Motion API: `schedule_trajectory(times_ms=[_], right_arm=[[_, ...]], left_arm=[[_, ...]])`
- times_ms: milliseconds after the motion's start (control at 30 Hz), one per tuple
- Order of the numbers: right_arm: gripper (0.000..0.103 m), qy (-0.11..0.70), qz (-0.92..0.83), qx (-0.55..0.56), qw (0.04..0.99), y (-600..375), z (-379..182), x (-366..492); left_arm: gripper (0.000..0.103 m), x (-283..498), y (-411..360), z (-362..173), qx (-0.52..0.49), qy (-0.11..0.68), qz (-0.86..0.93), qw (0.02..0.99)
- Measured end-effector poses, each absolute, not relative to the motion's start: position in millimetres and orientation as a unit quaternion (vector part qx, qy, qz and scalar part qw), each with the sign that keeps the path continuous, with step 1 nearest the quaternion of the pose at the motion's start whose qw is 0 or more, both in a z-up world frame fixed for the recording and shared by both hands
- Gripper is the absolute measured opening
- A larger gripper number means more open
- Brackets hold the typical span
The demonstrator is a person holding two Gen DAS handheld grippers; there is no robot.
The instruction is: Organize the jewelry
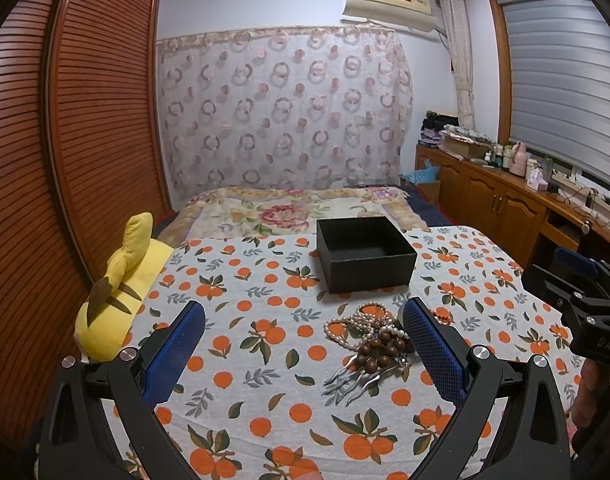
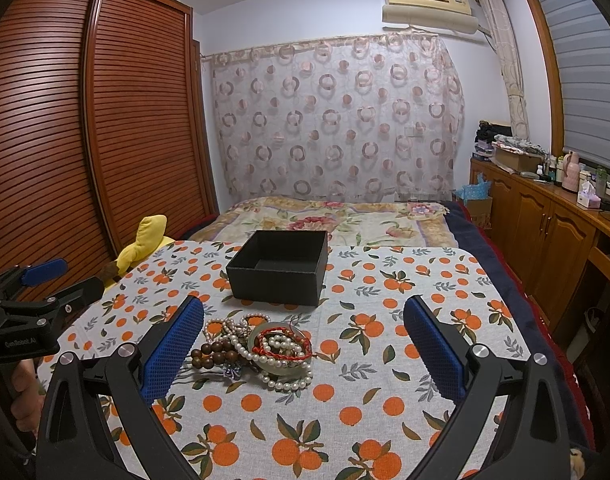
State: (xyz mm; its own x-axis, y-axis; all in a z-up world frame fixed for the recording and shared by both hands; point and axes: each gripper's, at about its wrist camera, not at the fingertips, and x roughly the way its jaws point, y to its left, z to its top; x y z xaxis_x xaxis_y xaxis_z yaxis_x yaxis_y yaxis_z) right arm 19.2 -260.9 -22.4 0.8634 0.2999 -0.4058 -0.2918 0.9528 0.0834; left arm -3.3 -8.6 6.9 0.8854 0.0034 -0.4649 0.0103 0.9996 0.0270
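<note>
1. Left gripper (image 1: pixel 303 334): fingers spread wide, nothing between the blue pads (image 1: pixel 435 350). It hangs above the orange-print cloth (image 1: pixel 265 304), with the jewelry pile just inside its right-hand pad.
2. Right gripper (image 2: pixel 303 334): also spread wide and holding nothing. The pile sits close to its left pad (image 2: pixel 173 344).
3. Each gripper shows at the edge of the other's view, flanking the pile from either side.
4. Jewelry pile (image 2: pixel 261 350) lies on the cloth in one tangled heap: pearl strands (image 1: pixel 351 326), brown wooden beads (image 1: pixel 379 350), a red cord bracelet (image 2: pixel 285 346), a pale bangle (image 2: pixel 289 364), a silver hair comb (image 1: pixel 351 380) with its teeth pointing toward the left camera.
5. Black box (image 1: pixel 365 254): open, interior looks bare, upright on the cloth beyond the pile. Near the pile but not touching it.
6. Yellow plush toy (image 1: pixel 117 292) lies at the cloth's left edge, against the slatted wardrobe (image 1: pixel 85 120).
7. Floral bedspread (image 2: pixel 337 218) shows beyond the box.
</note>
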Motion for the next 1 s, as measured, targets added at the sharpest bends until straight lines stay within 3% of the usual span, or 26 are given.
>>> schedule_trajectory(times_ms=[800, 1000], right_arm=[[0.100, 0.233, 0.184, -0.011, 0.955, -255.4, -30.2, 27.4], [0.080, 0.267, 0.213, -0.032, 0.939, -244.8, -52.6, 37.0]], left_arm=[[0.096, 8.3, 3.1, -22.8, 0.006, 0.277, -0.020, 0.961], [0.096, 17.4, 12.3, -44.0, 0.002, 0.305, -0.034, 0.952]])
